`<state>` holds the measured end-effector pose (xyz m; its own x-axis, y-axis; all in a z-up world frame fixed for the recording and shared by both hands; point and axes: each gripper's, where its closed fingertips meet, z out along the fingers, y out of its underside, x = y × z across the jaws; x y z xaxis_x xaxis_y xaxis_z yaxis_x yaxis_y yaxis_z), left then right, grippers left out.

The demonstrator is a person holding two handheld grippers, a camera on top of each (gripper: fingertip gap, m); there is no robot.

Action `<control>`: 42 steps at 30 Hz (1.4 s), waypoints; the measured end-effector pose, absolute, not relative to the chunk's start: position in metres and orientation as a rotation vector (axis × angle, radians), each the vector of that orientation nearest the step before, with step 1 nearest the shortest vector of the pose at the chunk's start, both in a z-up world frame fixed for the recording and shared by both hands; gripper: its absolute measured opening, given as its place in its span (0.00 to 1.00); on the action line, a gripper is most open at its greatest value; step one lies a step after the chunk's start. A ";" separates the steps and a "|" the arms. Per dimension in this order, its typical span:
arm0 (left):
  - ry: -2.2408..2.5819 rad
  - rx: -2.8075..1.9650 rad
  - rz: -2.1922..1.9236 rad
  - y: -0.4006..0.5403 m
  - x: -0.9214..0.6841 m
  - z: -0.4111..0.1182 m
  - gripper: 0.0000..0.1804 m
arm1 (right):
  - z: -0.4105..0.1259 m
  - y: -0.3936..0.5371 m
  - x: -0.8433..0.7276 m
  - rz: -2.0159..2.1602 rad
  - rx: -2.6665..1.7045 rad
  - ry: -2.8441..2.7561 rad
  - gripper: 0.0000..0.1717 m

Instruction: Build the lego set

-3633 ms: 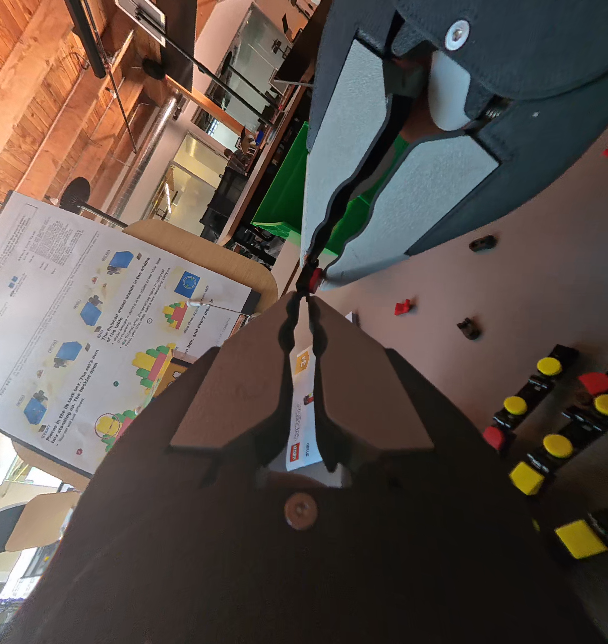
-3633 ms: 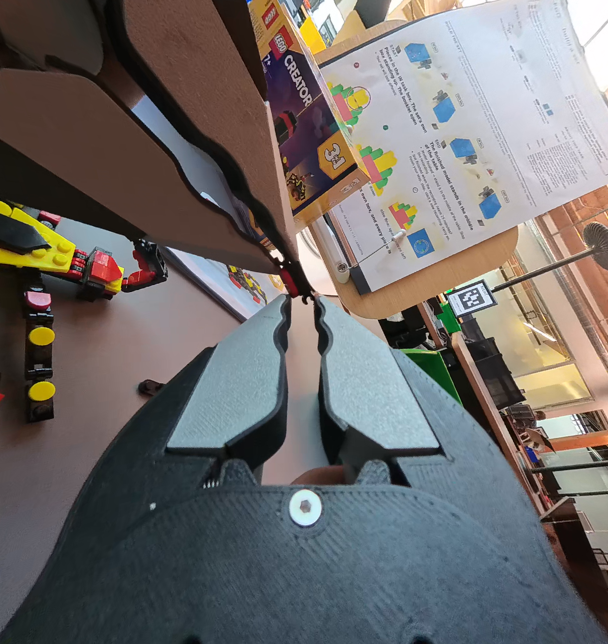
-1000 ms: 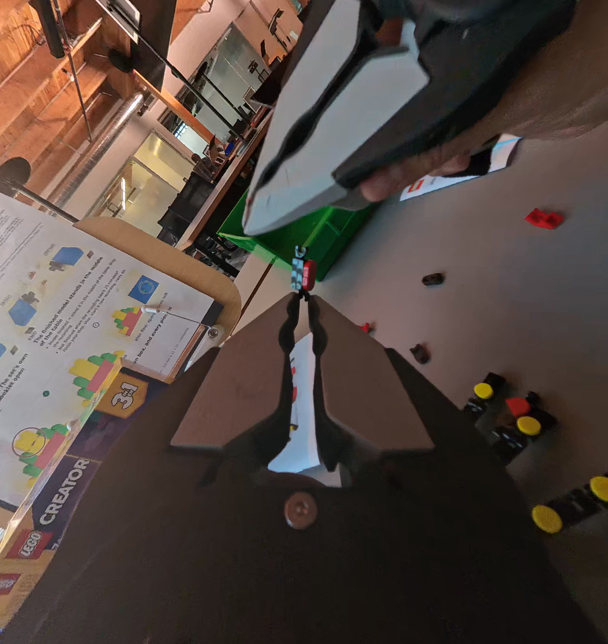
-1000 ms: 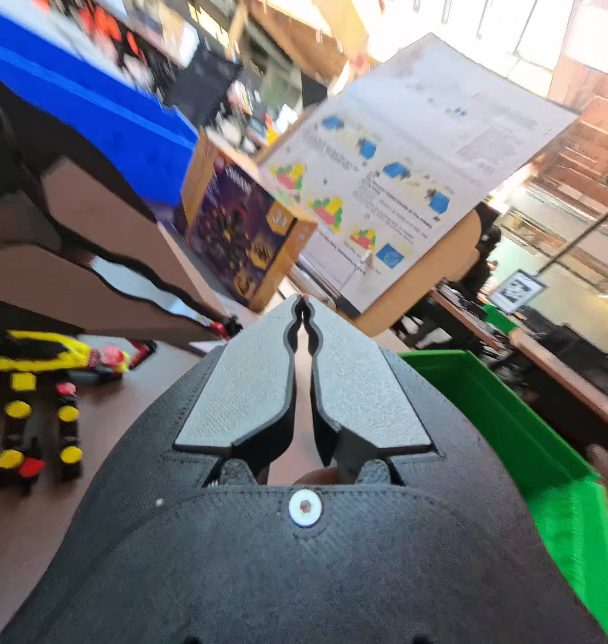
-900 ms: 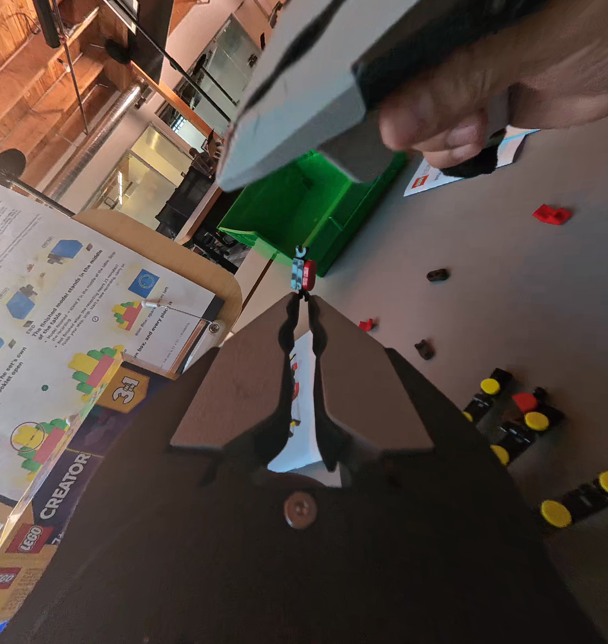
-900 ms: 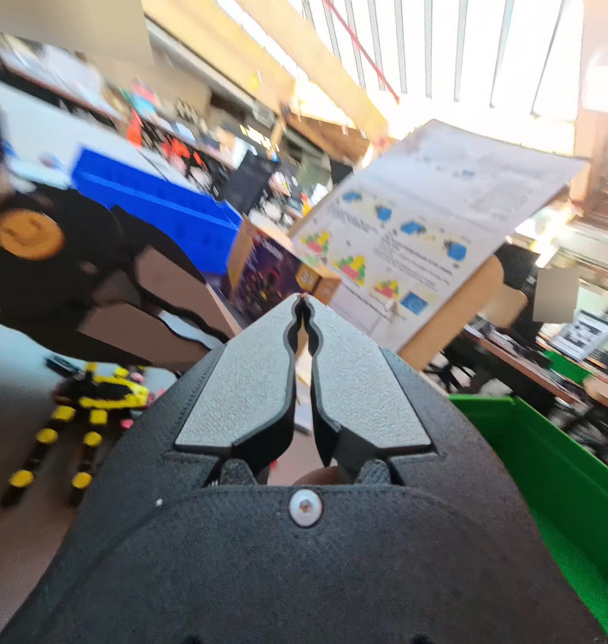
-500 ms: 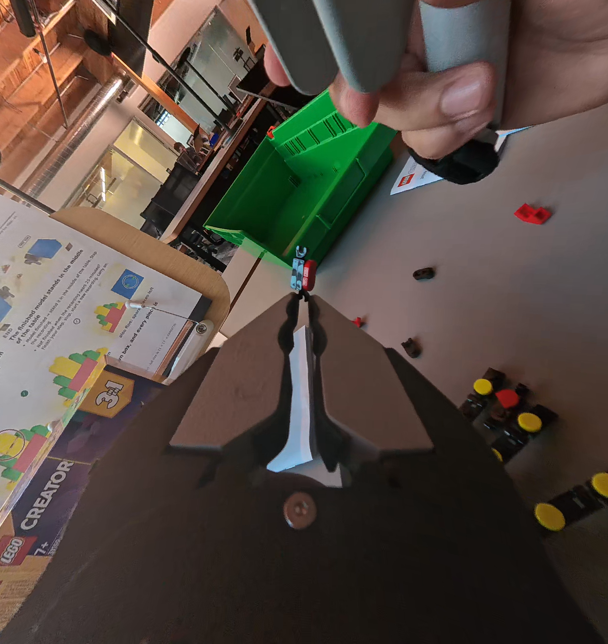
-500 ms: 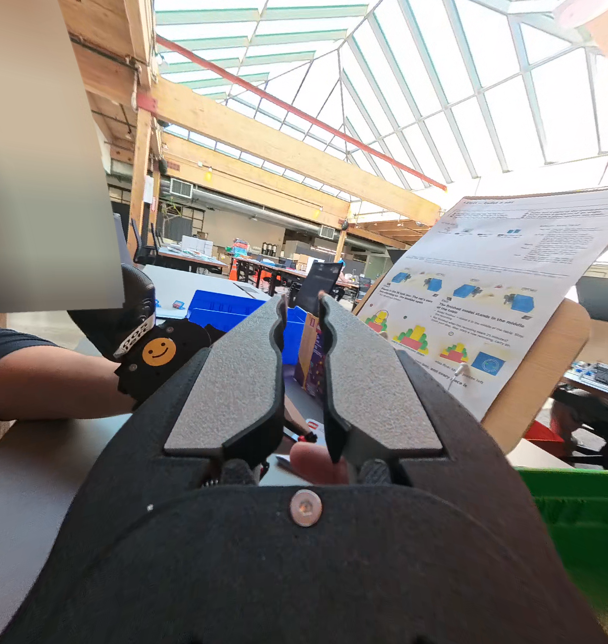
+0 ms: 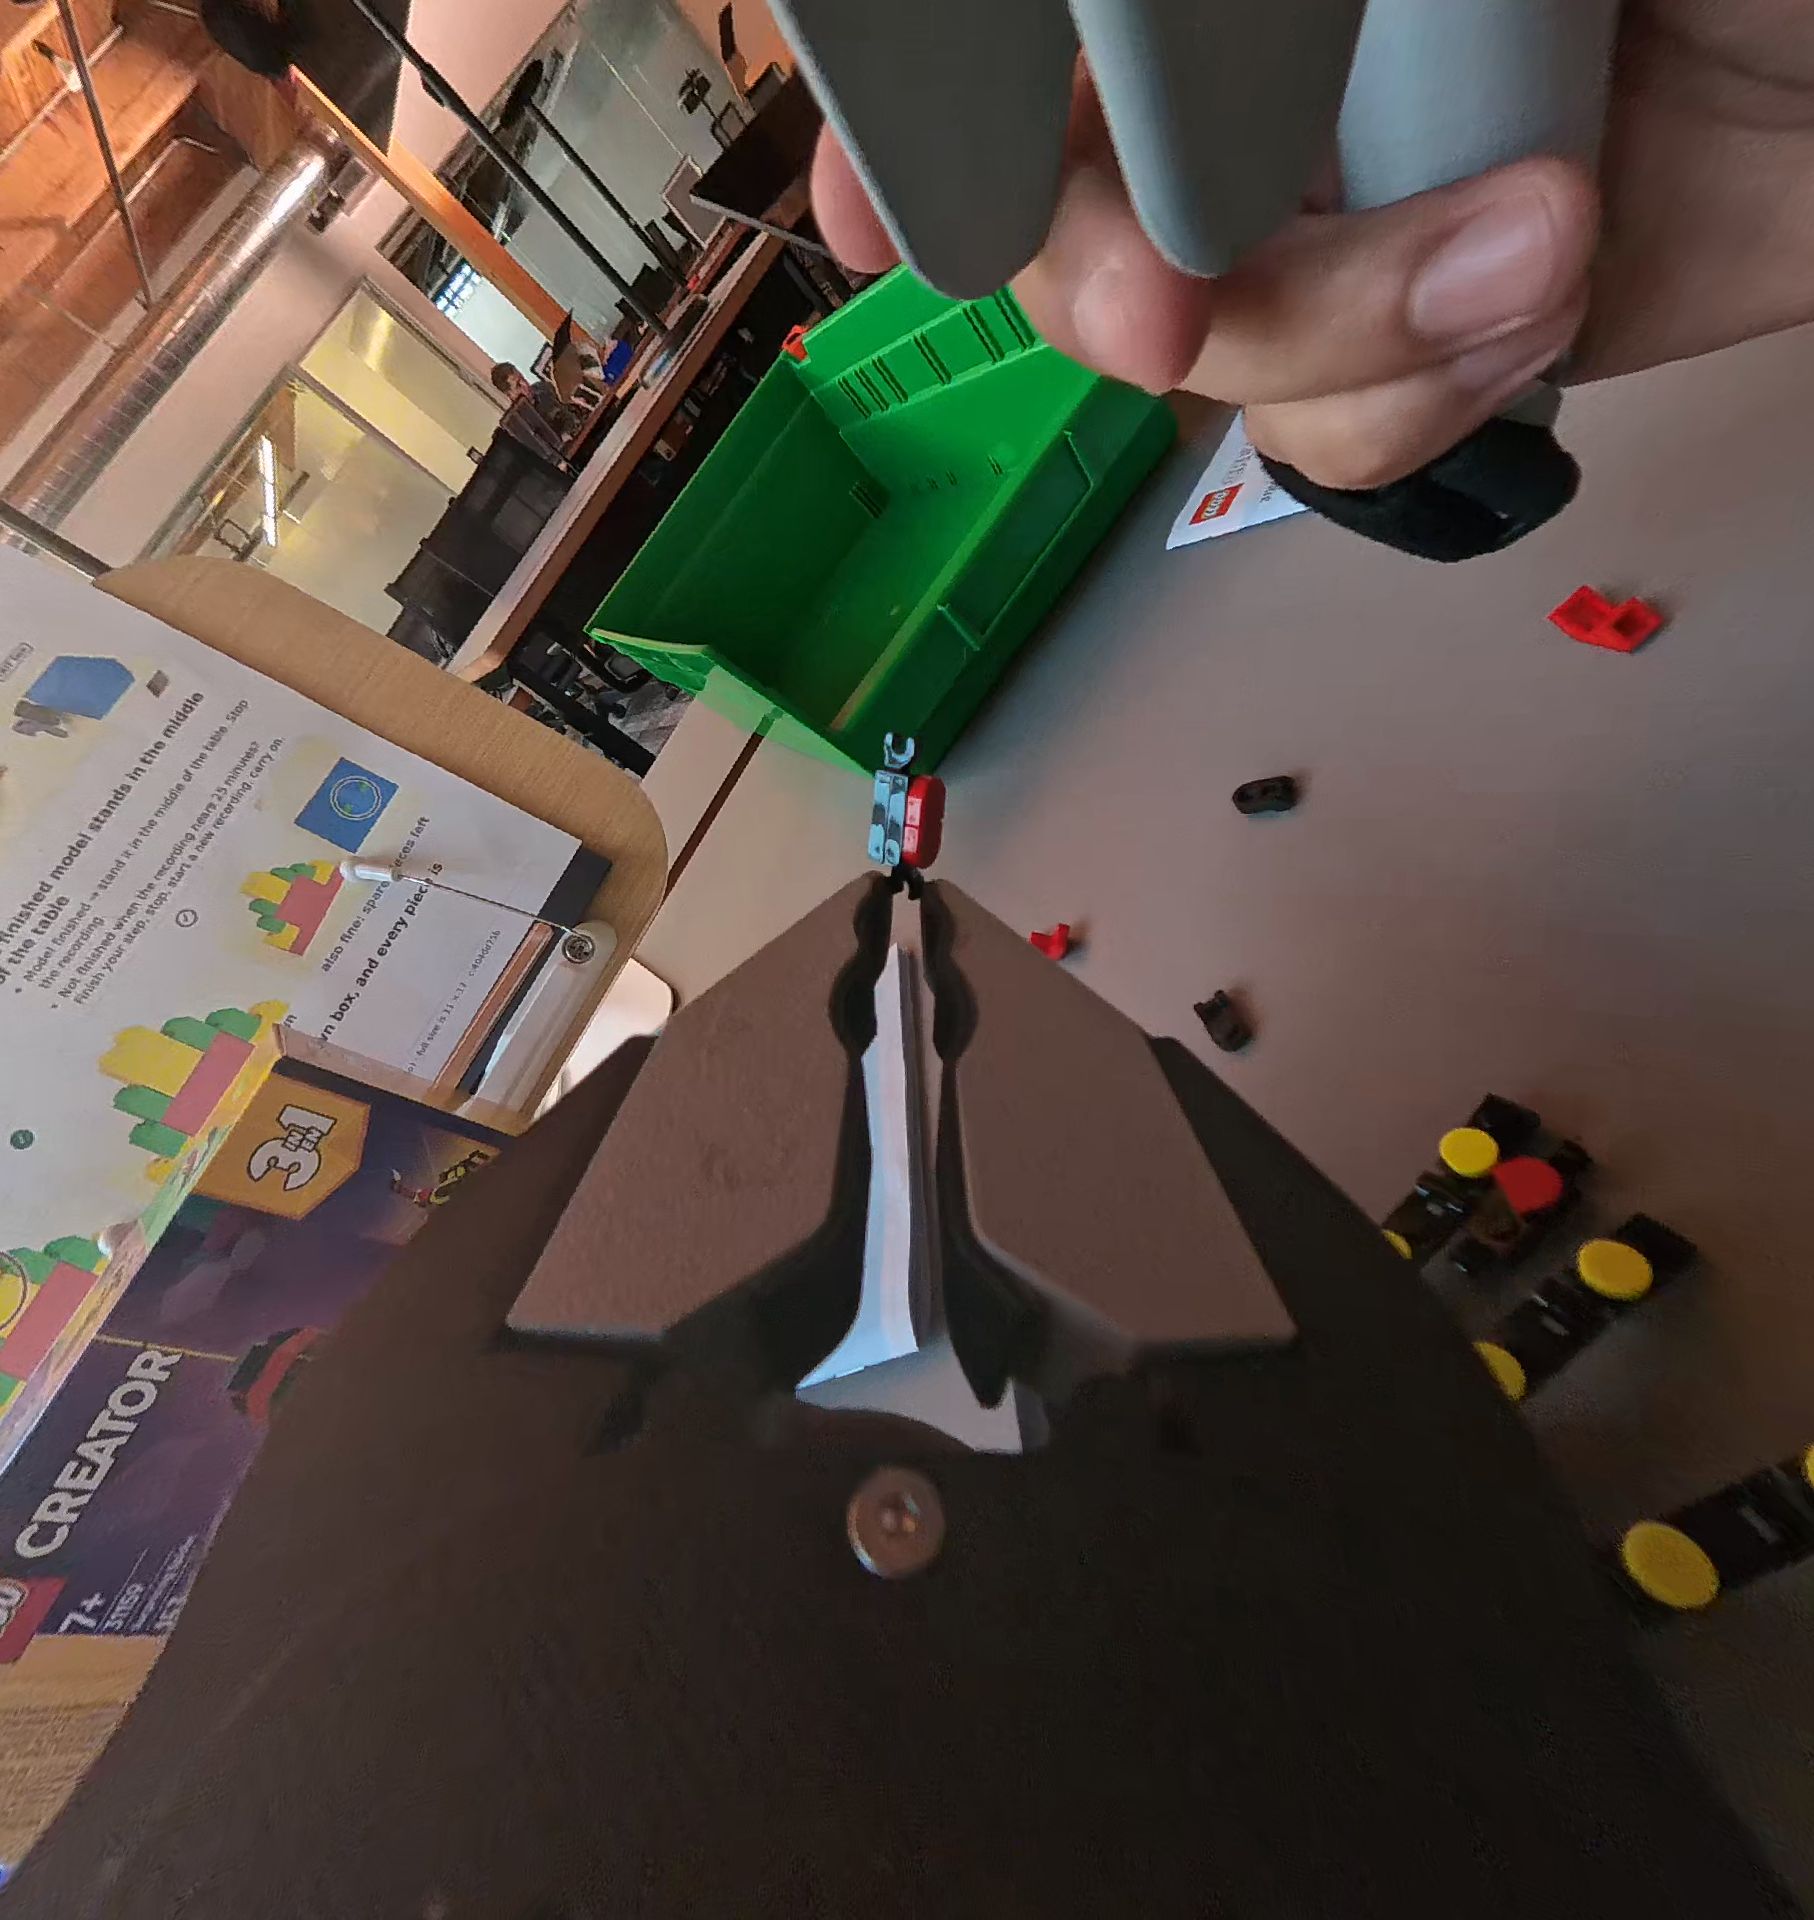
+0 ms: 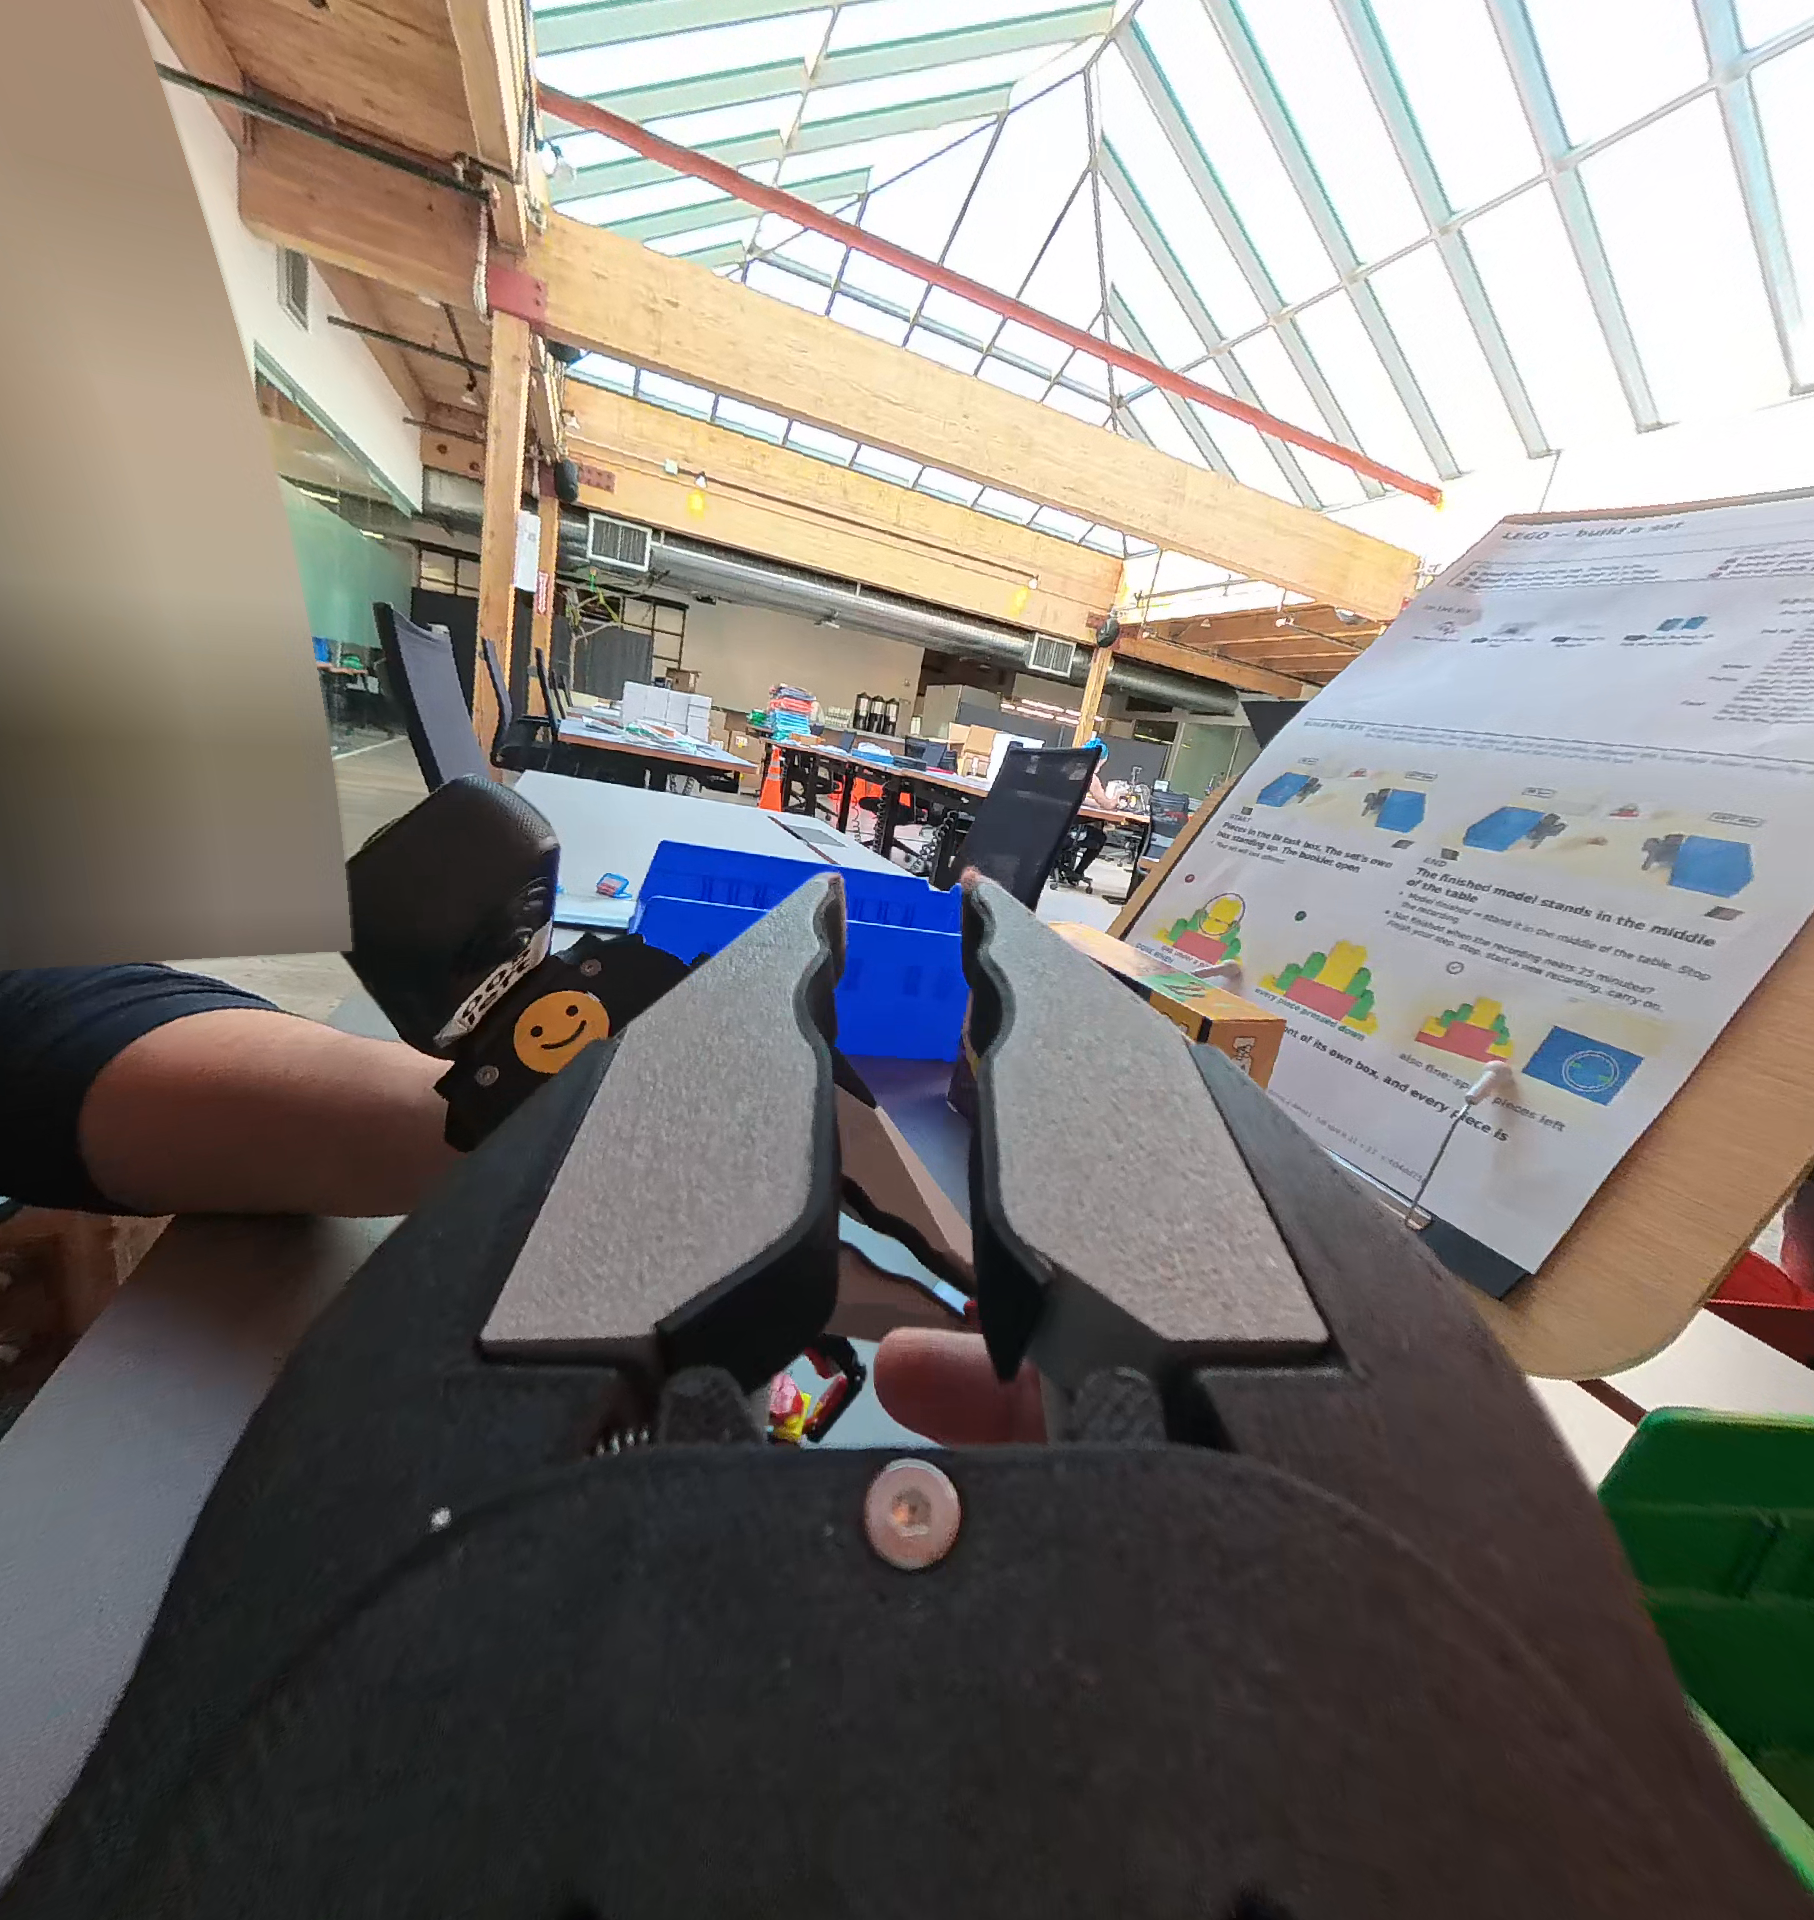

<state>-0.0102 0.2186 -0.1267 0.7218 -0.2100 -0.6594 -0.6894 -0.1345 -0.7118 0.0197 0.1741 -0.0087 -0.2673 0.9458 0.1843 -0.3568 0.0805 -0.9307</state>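
- Since the earlier frames the right hand-held gripper (image 10: 901, 894) has swung up and away from the left one: a moment ago it was level with the counter, and now its view tilts toward the skylight, its fingers (image 10: 726, 1091) parted with nothing between them.
- Left hand-held gripper (image 9: 898, 883) stays where it was, its tips closed on the small black stub of a tiny brick assembly (image 9: 905, 816), a pale blue piece with a red piece on its right side, held above the counter (image 9: 1402, 831).
- Just beyond that assembly sits the green bin (image 9: 861, 561); loose red brick (image 9: 1601, 620) and black bits (image 9: 1264, 795) lie to the right, and a black-and-yellow model (image 9: 1537, 1236) lies near right.
- A person's hand (image 9: 1350, 260) wrapped round the grey handles fills the top of the left wrist view.
- Left of the gripper stand the instruction board (image 9: 207, 852) and the set's box (image 9: 155, 1351); a blue bin (image 10: 882, 935) shows far behind.
- Judging by the narrow pinch, the hold on that stub looks slight, so a steady wrist and slow travel would keep the assembly from twisting out.
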 end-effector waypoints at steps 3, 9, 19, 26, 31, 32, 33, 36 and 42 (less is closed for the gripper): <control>0.684 -1.697 0.452 0.219 -0.014 -0.124 0.02 | -0.010 0.185 0.018 1.427 -0.725 -1.184 0.10; 0.547 -1.721 0.368 0.222 -0.031 -0.119 0.02 | -0.019 0.221 0.015 1.337 -0.863 -1.104 0.07; 0.525 -1.752 0.422 0.227 -0.041 -0.123 0.02 | -0.048 0.237 0.003 1.200 -0.959 -1.188 0.08; 0.434 -1.786 0.342 0.228 -0.052 -0.123 0.02 | -0.063 0.241 -0.002 1.110 -0.987 -1.238 0.08; 0.387 -1.839 0.308 0.231 -0.059 -0.133 0.04 | -0.082 0.254 -0.007 0.922 -1.037 -1.290 0.08; 0.378 -1.852 0.275 0.231 -0.058 -0.135 0.05 | -0.089 0.259 -0.009 0.859 -1.055 -1.306 0.08; 0.367 -1.863 0.240 0.231 -0.057 -0.137 0.06 | -0.095 0.262 -0.011 0.803 -1.068 -1.326 0.08; 0.323 -1.877 0.174 0.231 -0.059 -0.138 0.06 | -0.112 0.265 -0.016 0.683 -1.084 -1.391 0.08; 0.255 -1.852 0.142 0.230 -0.070 -0.129 0.06 | -0.116 0.263 -0.017 0.684 -1.101 -1.419 0.12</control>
